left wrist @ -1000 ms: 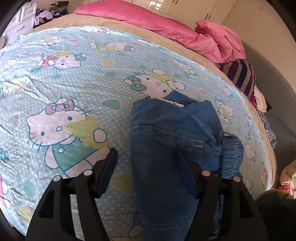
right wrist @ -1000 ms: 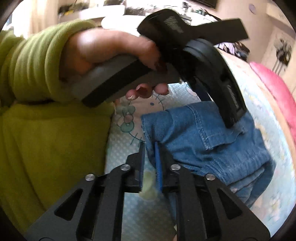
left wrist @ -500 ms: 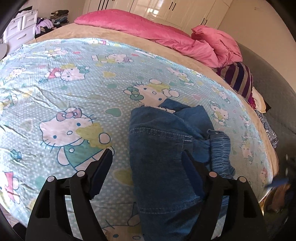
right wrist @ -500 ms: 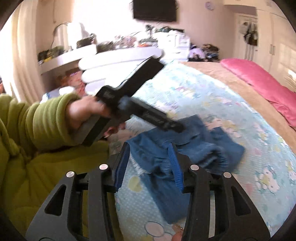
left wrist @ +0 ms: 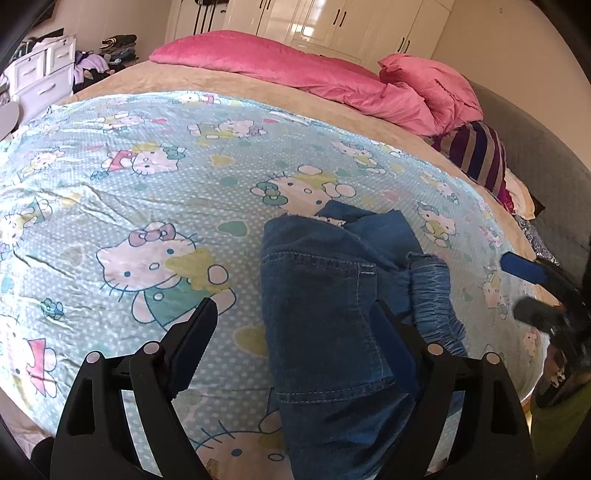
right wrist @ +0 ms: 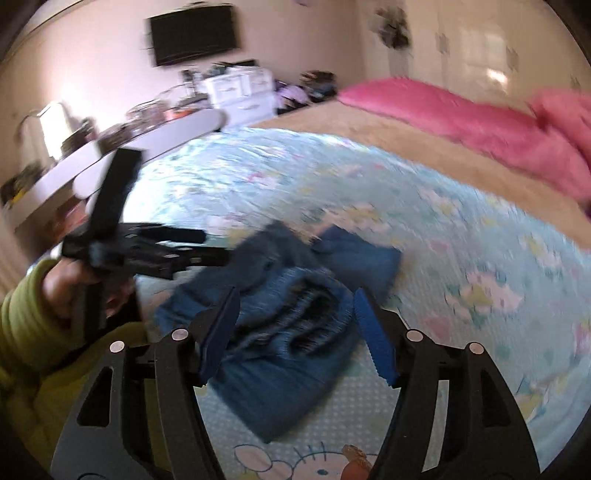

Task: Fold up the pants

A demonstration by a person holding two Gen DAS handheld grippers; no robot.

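The blue jeans [left wrist: 332, 295] lie folded into a small bundle on the cartoon-cat bedsheet [left wrist: 147, 184], elastic waistband on the right. My left gripper [left wrist: 293, 317] hovers above them. Its jaws are opening wide and the pads press on nothing, though denim shows below and between them. In the blurred right wrist view, my right gripper [right wrist: 295, 301] also hangs over the jeans [right wrist: 295, 339], jaws opening and nothing gripped. A hand in a green sleeve [right wrist: 33, 325] holds the left gripper [right wrist: 207, 249] at the left. The right gripper [left wrist: 517, 291] shows at the right edge of the left wrist view.
A pink duvet [left wrist: 332, 81] and a striped cushion [left wrist: 476, 155] lie at the bed's far side. White drawers [left wrist: 40, 74] with clothes stand beyond the bed. A curved shelf [right wrist: 147, 136] and a wall TV [right wrist: 192, 35] are left of the bed.
My right gripper, nearly shut at the jeans' edge before, has opened, rolled and pulled back from the bundle. My left gripper has widened and lifted a little.
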